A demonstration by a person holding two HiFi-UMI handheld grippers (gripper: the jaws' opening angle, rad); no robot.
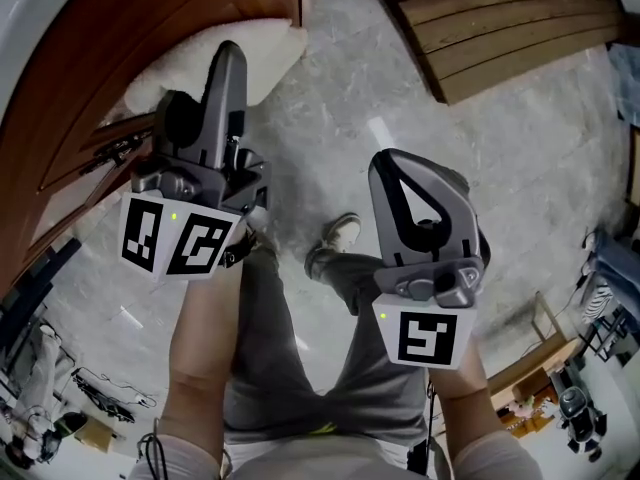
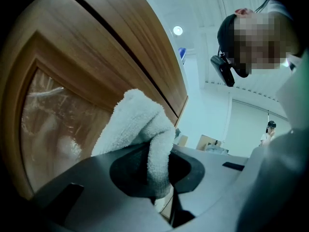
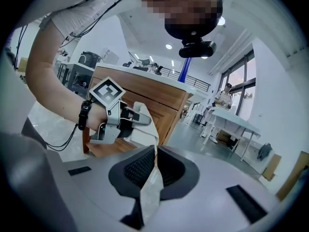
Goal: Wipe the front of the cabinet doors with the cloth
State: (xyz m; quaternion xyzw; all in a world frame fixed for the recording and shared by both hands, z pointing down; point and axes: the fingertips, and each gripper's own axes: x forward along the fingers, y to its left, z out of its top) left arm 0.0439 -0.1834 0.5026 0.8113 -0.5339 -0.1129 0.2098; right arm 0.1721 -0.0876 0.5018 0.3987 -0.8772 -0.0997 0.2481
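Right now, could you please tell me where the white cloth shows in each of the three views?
Head view: the cloth is upper left, past the tip of the left gripper, by the cabinet door.
Left gripper view: centre, pinched in the jaws, beside the door.
Right gripper view: left of centre, at the left gripper.
Shared landmark: the wooden cabinet door.

The left gripper (image 1: 228, 56) and right gripper (image 1: 392, 163) are dark grey shells with black jaw pads. Each carries a white cube, the left cube (image 1: 175, 236) and the right cube (image 1: 428, 336), printed with black square markers and 1 small green light. The person wears grey trousers (image 1: 290, 368), pale shoes (image 1: 343, 231), a light short-sleeved top (image 3: 72, 17), a black wrist strap (image 3: 84, 114) trailing thin black cables (image 3: 62, 140), and a black head camera (image 3: 197, 48).
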